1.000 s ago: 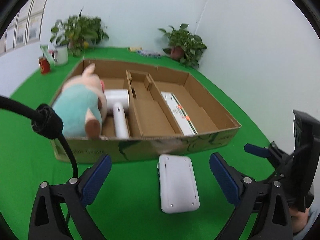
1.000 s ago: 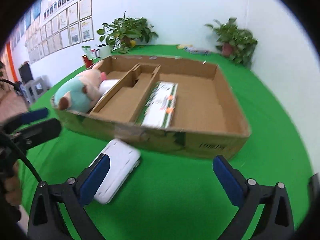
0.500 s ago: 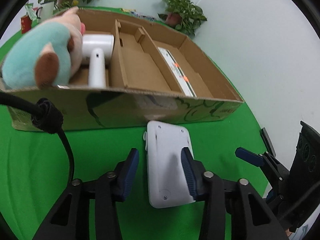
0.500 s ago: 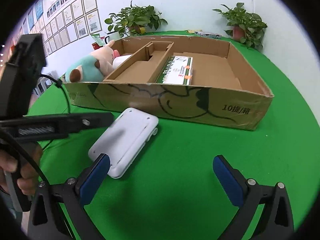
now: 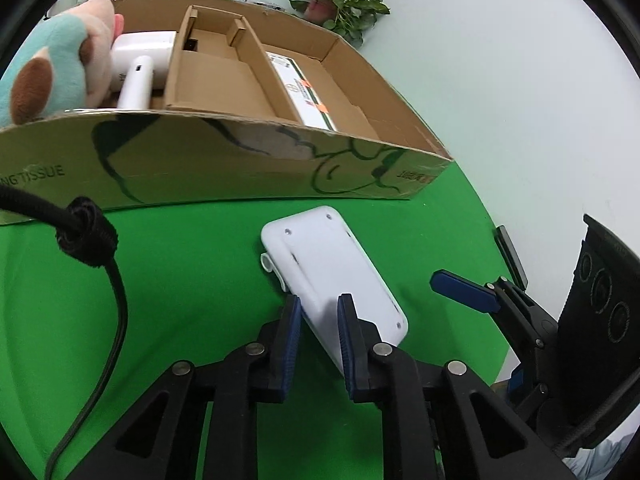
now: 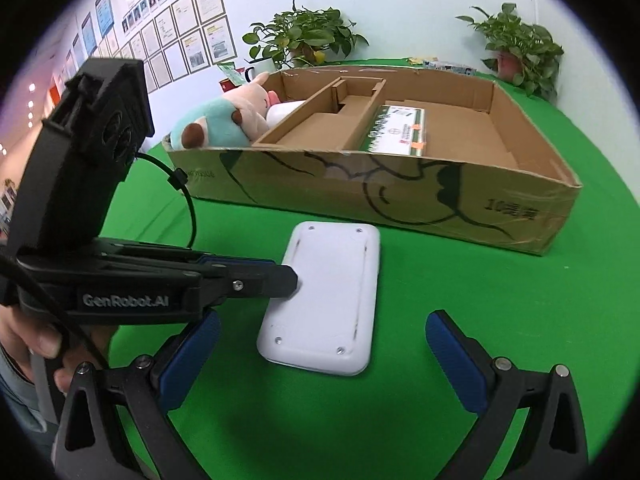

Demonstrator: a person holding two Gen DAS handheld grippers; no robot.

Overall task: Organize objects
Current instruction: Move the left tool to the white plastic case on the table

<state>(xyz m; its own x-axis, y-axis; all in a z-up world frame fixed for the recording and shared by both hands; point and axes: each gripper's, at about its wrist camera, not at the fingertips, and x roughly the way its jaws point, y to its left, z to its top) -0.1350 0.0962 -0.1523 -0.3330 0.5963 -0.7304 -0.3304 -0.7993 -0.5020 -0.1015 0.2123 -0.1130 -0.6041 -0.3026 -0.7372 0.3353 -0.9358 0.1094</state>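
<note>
Carton (image 5: pixel 224 160) reads "TISSUE"; left gripper (image 6: pixel 294 280) "GenRobot.AI".

Black tool (image 5: pixel 318 330) frames with blue pads (image 5: pixel 291 332), silver screws, braided cable (image 5: pixel 86 232), "GenRobot.AI" lettering.

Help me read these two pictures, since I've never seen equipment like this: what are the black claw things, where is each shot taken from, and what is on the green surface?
There is no robot here. A person holds two hand-operated grippers, one in each hand, and each carries a wide-angle camera looking along its own jaws. One picture comes from the left gripper, the other from the right gripper.

On the green cloth lies a flat white device, in front of a shallow cardboard box with dividers. In the box are a plush toy, a white hair dryer and a green-and-white packet.

The left jaws have just been closing and now pinch the white device at one edge. The right jaws stand wide open and empty. Potted plants stand behind.
</note>
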